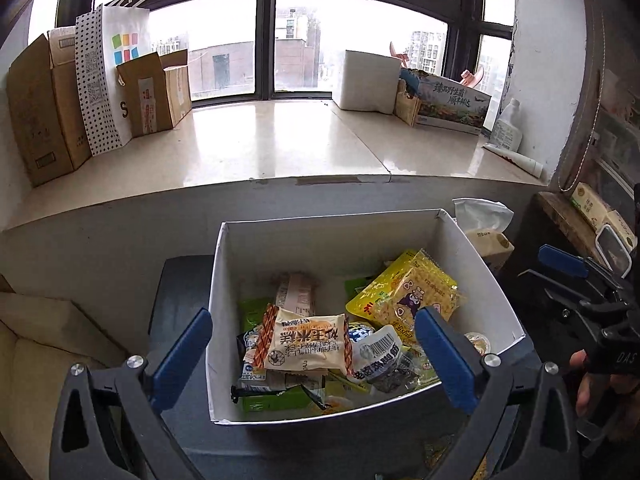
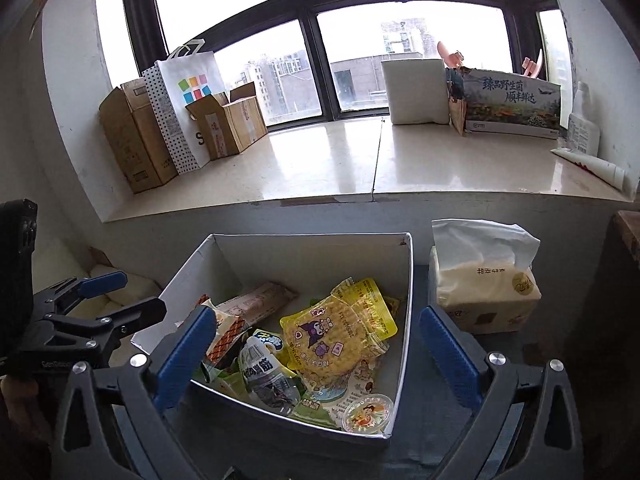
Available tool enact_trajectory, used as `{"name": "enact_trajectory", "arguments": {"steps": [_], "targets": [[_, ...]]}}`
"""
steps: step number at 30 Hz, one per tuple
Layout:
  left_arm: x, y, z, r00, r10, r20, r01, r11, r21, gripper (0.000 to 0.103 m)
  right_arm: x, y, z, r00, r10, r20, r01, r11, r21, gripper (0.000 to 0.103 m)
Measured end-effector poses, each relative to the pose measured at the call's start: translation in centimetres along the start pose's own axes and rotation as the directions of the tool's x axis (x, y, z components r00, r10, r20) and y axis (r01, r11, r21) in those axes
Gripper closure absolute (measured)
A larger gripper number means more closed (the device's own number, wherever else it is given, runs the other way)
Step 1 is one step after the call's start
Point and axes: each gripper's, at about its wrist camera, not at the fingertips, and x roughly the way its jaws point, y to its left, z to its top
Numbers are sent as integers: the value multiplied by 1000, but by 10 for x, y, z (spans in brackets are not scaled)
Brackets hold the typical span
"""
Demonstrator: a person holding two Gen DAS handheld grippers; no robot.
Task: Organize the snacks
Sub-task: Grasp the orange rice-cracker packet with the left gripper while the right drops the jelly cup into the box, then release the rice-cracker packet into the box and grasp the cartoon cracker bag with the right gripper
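From the left wrist view, the left gripper [image 1: 314, 354] hangs over the near edge of a white box [image 1: 224, 280] with its jaws spread wide and nothing between the pads. The box sits on a dark desk [image 1: 176, 300] below the window sill and holds the snacks in a loose heap. On top lies a cream corn-cake packet [image 1: 306, 344], beside a yellow cartoon pouch [image 1: 408, 292]. These look light, soft and crinkly, probably slippery film; a pinch at a sealed end seam would likely hold best without crushing the contents.

From the right wrist view, the right gripper [image 2: 314, 356] likewise stands with jaws spread and empty above the box's near right corner. A small round jelly cup [image 2: 368, 414] rests in that corner, stiff but easily dented. A tissue pack [image 2: 484, 288] stands just beside the box's right wall.
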Motion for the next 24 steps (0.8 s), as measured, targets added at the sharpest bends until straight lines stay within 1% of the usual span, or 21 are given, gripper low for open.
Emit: {"name": "enact_trajectory", "arguments": {"steps": [4,6,8,12,15,17,20,22,24], "targets": [[-16,-5,-7,1000,-2,19,2,1000,21,0,-16,11,-4,1000,19,18,-19,999,-36,0],[-28,-6,-16,999,-8,33,7,1000,29,0,-27,17,-10,999,27,30,-25,998,-59,0],[-41,-7,-28,999,-22,42,20,999,40,0,-40,23,-22,998,55,37,-52,996,-78,0],[-66,-13,-59,997,-45,58,41,997,69,0,-64,30,-57,995,89,41,-85,992,-89,0],[-88,-15,-85,995,-33,90,26,997,76,0,-80,31,-88,995,92,31,-89,992,-90,0],[-100,-12,-101,994,-35,104,30,998,52,0,-88,29,-109,996,90,11,-88,992,-87,0],[-112,-9,-123,993,-66,97,66,998,2,0,-96,26,-143,994,109,-31,-110,992,-54,0],[-116,-10,-139,993,-84,87,85,996,-11,0,-96,25,-165,994,92,-63,-94,995,-42,0],[-118,-12,-151,994,-78,75,79,997,-16,0,-93,24,-186,994,71,-81,-74,996,-40,0]]}}
